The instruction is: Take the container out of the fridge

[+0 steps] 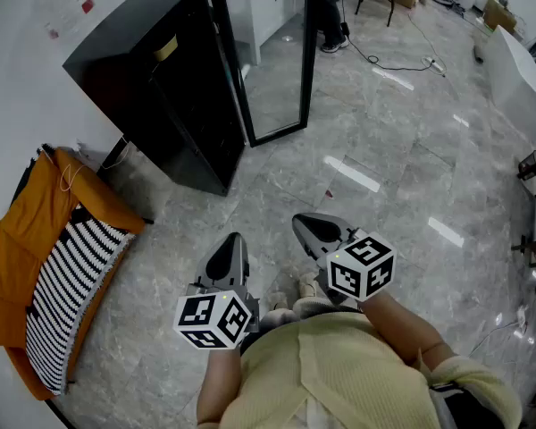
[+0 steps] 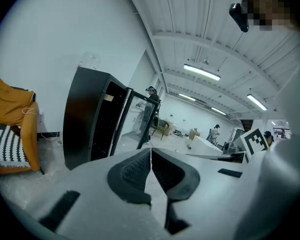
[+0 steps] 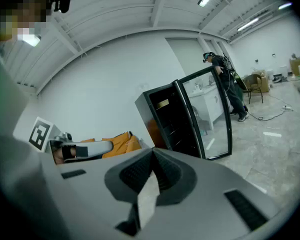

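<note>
A black fridge (image 1: 161, 88) stands against the white wall with its glass door (image 1: 268, 56) swung open. Its inside is dark and no container shows in any view. My left gripper (image 1: 228, 256) and right gripper (image 1: 311, 229) hang side by side close to my body, well short of the fridge and pointing toward it. Both are shut with nothing between their pads. The fridge (image 2: 95, 119) stands ahead in the left gripper view, beyond the closed left gripper (image 2: 150, 159). In the right gripper view the fridge (image 3: 175, 119) and its door (image 3: 210, 114) stand ahead of the closed right gripper (image 3: 152, 166).
An orange chair (image 1: 49, 257) with a black-and-white striped cloth sits left of the fridge by the wall. Grey marble floor lies between me and the fridge. A person (image 3: 230, 84) stands beyond the fridge door. A cable (image 1: 393, 61), chairs and white furniture are far off.
</note>
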Demonstrator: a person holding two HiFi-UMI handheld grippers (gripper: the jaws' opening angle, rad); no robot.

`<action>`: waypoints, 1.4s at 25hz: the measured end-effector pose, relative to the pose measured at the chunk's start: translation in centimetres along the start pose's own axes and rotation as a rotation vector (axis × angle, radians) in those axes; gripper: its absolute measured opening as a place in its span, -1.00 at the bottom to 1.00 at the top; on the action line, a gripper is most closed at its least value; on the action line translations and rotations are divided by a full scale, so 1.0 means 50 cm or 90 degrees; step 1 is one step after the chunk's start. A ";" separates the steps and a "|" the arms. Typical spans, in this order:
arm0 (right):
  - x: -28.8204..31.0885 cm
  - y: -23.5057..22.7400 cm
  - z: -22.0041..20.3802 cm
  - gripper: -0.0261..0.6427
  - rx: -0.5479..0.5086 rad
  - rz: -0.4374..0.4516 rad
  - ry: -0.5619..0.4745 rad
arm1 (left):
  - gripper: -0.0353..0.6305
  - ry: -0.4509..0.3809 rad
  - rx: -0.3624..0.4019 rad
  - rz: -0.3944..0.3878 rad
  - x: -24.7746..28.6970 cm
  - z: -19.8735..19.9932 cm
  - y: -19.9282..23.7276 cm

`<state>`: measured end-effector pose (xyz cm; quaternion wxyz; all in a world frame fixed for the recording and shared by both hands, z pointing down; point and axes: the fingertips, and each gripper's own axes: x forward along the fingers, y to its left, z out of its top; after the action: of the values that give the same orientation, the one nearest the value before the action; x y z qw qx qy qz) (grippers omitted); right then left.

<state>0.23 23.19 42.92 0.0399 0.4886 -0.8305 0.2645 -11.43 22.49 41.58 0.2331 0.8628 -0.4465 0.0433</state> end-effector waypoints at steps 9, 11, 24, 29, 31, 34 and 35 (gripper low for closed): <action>0.002 -0.024 0.011 -0.84 0.019 0.004 -0.006 | -0.82 0.001 0.001 0.006 0.019 0.000 -0.005; 0.001 -0.031 0.017 -0.84 0.031 0.010 -0.015 | -0.82 0.002 0.002 0.006 0.026 -0.003 -0.010; 0.041 -0.078 0.058 -0.84 -0.092 0.073 0.000 | -0.82 -0.003 0.034 0.022 0.104 0.013 -0.035; 0.062 -0.108 0.071 -0.83 -0.121 0.080 0.004 | -0.82 -0.010 0.023 0.021 0.134 0.020 -0.043; 0.073 -0.112 0.069 -0.83 -0.123 0.085 0.011 | -0.82 -0.015 0.014 0.028 0.136 0.024 -0.039; 0.091 -0.110 0.069 -0.83 -0.115 0.095 0.012 | -0.82 -0.013 0.015 0.055 0.137 0.027 -0.014; 0.099 -0.110 0.071 -0.83 -0.114 0.097 0.012 | -0.82 -0.011 0.016 0.062 0.141 0.029 -0.004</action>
<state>2.92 15.45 43.68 0.0709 0.4159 -0.8852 0.1960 -7.26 16.67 42.23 0.2159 0.8431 -0.4896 0.0528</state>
